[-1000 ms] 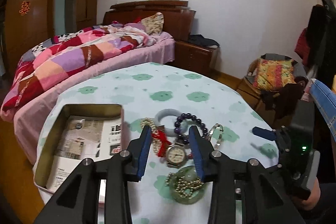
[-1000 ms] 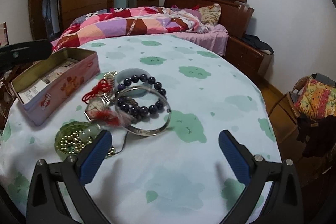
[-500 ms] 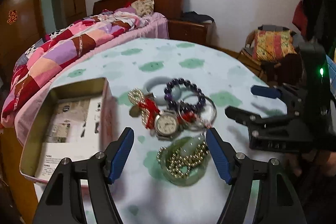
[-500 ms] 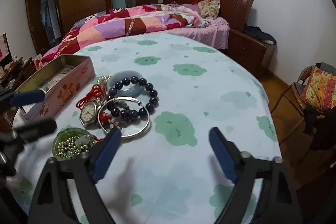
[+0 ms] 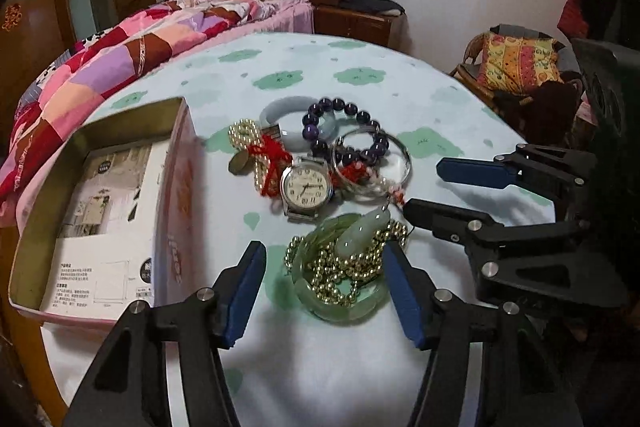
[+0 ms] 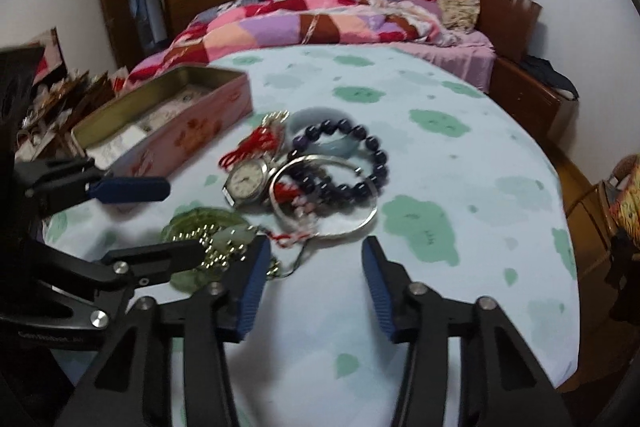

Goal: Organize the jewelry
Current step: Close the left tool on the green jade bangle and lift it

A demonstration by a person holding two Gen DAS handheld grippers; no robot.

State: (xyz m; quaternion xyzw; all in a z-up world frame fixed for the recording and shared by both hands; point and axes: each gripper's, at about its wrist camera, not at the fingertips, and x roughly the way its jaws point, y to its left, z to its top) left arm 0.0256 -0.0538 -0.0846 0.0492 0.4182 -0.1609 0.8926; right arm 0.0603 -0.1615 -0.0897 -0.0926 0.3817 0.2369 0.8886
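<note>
— What are the tools doing?

— The left tool [image 5: 324, 291] is hanging low over the surface [image 5: 360, 367] with its blue pads spread wide, gripping nothing. The green jade bangle [image 5: 342, 303] is lying right between them, heaped with a gold bead chain [image 5: 340, 267] and a pale jade pendant [image 5: 362, 229]. One pad is sitting just beside the bangle's rim; whether it is touching, I cannot tell.

— And the other one?

— The right tool [image 6: 312, 287] is gaping open too, empty, pointing in from the opposite side. Its left pad is sitting close to the same bangle [image 6: 188, 223], and a thin silver bangle [image 6: 324, 199] is lying just ahead of its tips.

— Where is the remaining jewelry lying?

— All in one tangle near the middle of the cloud-print cloth. A wristwatch [image 5: 306, 187] is lying face up just beyond the green bangle. Red tassel cords [image 5: 272, 163] are snaking around it, with a second gold bead strand [image 5: 244, 135] to its left. Further back, a dark purple bead bracelet [image 5: 344, 131] is overlapping a pale bluish bangle [image 5: 284, 119] and the silver one.

— Anything to put it in?

— An open pink tin [image 5: 100, 211] is sitting to the left of the pile, holding printed paper. Behind the surface, a bed with a patchwork quilt [image 5: 120, 59] is filling the room.
</note>
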